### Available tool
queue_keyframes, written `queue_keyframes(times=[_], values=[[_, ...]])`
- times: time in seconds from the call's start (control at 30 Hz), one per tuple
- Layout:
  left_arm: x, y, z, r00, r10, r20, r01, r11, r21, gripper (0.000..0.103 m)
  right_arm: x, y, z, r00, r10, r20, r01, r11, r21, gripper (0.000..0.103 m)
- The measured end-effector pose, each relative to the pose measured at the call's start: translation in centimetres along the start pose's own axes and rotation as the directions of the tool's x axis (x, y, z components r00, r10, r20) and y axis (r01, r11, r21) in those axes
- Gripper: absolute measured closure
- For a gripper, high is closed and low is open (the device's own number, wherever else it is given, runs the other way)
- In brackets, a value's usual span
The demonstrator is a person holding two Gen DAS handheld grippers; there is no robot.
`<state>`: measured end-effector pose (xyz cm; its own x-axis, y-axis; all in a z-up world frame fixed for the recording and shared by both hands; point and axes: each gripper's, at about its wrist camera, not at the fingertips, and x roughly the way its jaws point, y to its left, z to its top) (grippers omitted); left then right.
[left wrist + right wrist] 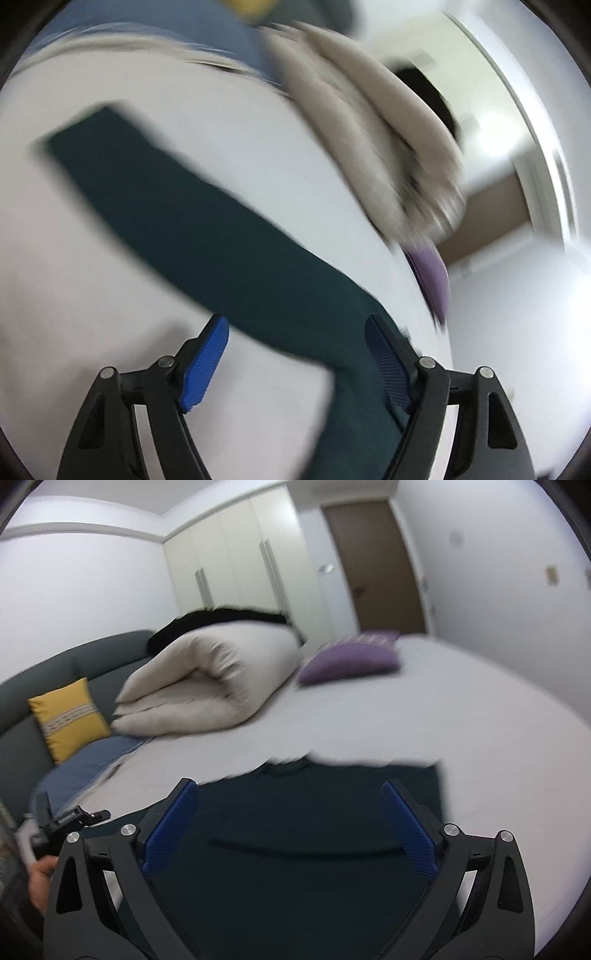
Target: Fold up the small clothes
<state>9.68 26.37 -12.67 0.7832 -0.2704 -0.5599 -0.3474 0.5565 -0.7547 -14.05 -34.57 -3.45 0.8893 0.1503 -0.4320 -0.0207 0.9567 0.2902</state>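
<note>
Both sets of tongs stand with their jaws apart and nothing clamped between the blue pads. In the left wrist view the left tongs [297, 360] hang just over one end of the dark green garment [207, 236]: the cloth passes under the gap and runs beneath the right-hand pad, but neither pad presses on it. From there the garment stretches away as a long band, up and to the left across the white bed sheet [110, 295], so its long axis lies slantwise to the line the left tongs point along. The picture is smeared, so the cloth's far edge is only roughly placed.

In the right wrist view the right tongs [290, 830] sit over the broad middle of the same garment [288, 849], which fills the space between and beyond the pads; a fold line crosses it from side to side, and its far edge lies just past the fingertips. The left hand [38, 878] with its tool shows at the lower left, near the garment's left end.

Judging from this, each hand sits by its own end of the cloth, the left nearer a narrow end, the right over the wider body. Further out lie a rolled cream duvet [210, 679], a purple cushion [351, 659] and a yellow cushion [68, 718].
</note>
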Motion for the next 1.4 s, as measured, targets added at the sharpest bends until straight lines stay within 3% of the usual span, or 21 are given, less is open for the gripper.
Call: queue_keyframes(times=[0.1, 0.2, 0.3, 0.37, 0.43, 0.5, 0.6, 0.7, 0.77, 0.83, 0.87, 0.93, 0.97, 1.07, 1.13, 1.17, 1.23, 1.3, 1.33, 1.4], values=[[-2.9, 6.0, 2.9, 0.994, 0.066, 0.088, -0.051, 0.984, -0.171, 0.026, 2.0, 1.9, -1.7, 0.992, 0.068, -0.104, -0.062, 0.996, 0.057, 0.003], [-3.5, 9.7, 4.9, 0.99, 0.072, 0.125, -0.032, 0.955, -0.296, 0.034, 3.4, 3.3, -3.3, 0.981, 0.1, -0.165, -0.081, 0.99, 0.116, 0.009], [-2.8, 9.7, 6.2, 0.986, 0.081, 0.144, -0.032, 0.948, -0.316, 0.036, 4.7, 4.3, -5.1, 0.969, 0.126, -0.21, -0.088, 0.98, 0.18, 0.018], [-1.6, 9.4, 6.8, 0.985, 0.102, 0.14, -0.054, 0.947, -0.317, 0.053, 6.0, 4.4, -5.8, 0.967, 0.134, -0.217, -0.089, 0.975, 0.202, 0.018], [-0.4, 9.9, 7.6, 0.985, 0.126, 0.115, -0.083, 0.941, -0.328, 0.088, 6.6, 4.7, -6.5, 0.967, 0.133, -0.218, -0.087, 0.974, 0.209, 0.019], [0.0, 10.0, 8.0, 0.984, 0.149, 0.102, -0.109, 0.939, -0.326, 0.094, 6.0, 4.4, -6.7, 0.968, 0.135, -0.213, -0.088, 0.972, 0.218, 0.021], [-0.7, 6.8, 7.9, 0.976, 0.156, 0.15, -0.118, 0.965, -0.236, 0.094, 4.6, 2.7, -6.0, 0.971, 0.126, -0.203, -0.078, 0.97, 0.229, 0.023], [-0.8, 0.1, 6.7, 0.979, 0.114, 0.169, -0.11, 0.993, -0.032, 0.095, 3.5, 1.0, -5.8, 0.974, 0.116, -0.196, -0.065, 0.967, 0.248, 0.025], [-0.2, -4.3, 5.3, 0.985, 0.08, 0.15, -0.096, 0.99, 0.102, 0.095, 2.9, -0.3, -5.9, 0.975, 0.107, -0.194, -0.053, 0.963, 0.266, 0.025], [1.2, -11.0, 1.7, 0.994, 0.044, 0.104, -0.075, 0.947, 0.313, 0.095, 2.4, -1.3, -6.3, 0.977, 0.099, -0.192, -0.041, 0.958, 0.284, 0.025], [1.9, -13.8, -0.4, 0.996, 0.032, 0.085, -0.064, 0.912, 0.405, 0.095, 2.1, -2.0, -6.6, 0.977, 0.093, -0.19, -0.034, 0.955, 0.296, 0.025], [3.0, -18.4, -5.1, 0.999, 0.014, 0.053, -0.041, 0.824, 0.565, 0.094, 1.6, -3.3, -7.0, 0.979, 0.086, -0.184, -0.023, 0.947, 0.32, 0.025], [3.8, -21.0, -8.8, 1.0, 0.004, 0.029, -0.021, 0.758, 0.652, 0.094, 1.3, -3.6, -7.3, 0.98, 0.081, -0.181, -0.017, 0.944, 0.331, 0.025], [6.2, -24.3, -16.7, 0.999, 0.008, -0.052, 0.035, 0.633, 0.774, 0.094, 0.4, -5.5, -7.8, 0.983, 0.061, -0.172, 0.005, 0.933, 0.359, 0.025], [8.3, -24.8, -21.7, 0.993, 0.05, -0.106, 0.06, 0.561, 0.826, 0.09, 0.1, -6.9, -8.1, 0.983, 0.052, -0.178, 0.02, 0.926, 0.377, 0.025], [9.2, -24.7, -23.2, 0.989, 0.075, -0.129, 0.069, 0.538, 0.84, 0.086, 0.1, -7.4, -8.3, 0.981, 0.047, -0.187, 0.03, 0.922, 0.386, 0.025], [11.2, -24.0, -25.8, 0.968, 0.15, -0.2, 0.097, 0.513, 0.853, 0.059, 0.6, -8.6, -8.6, 0.974, 0.042, -0.223, 0.053, 0.913, 0.404, 0.025], [11.6, -23.2, -26.5, 0.959, 0.184, -0.214, 0.094, 0.506, 0.857, 0.049, 1.5, -9.3, -8.9, 0.966, 0.052, -0.253, 0.064, 0.902, 0.427, 0.023], [11.3, -23.1, -26.2, 0.959, 0.185, -0.213, 0.092, 0.511, 0.855, 0.038, 2.2, -9.5, -9.1, 0.961, 0.06, -0.27, 0.067, 0.897, 0.437, 0.023], [9.6, -22.5, -25.2, 0.965, 0.157, -0.212, 0.101, 0.522, 0.847, 0.026, 3.5, -9.4, -9.2, 0.955, 0.09, -0.284, 0.048, 0.895, 0.443, 0.023]])
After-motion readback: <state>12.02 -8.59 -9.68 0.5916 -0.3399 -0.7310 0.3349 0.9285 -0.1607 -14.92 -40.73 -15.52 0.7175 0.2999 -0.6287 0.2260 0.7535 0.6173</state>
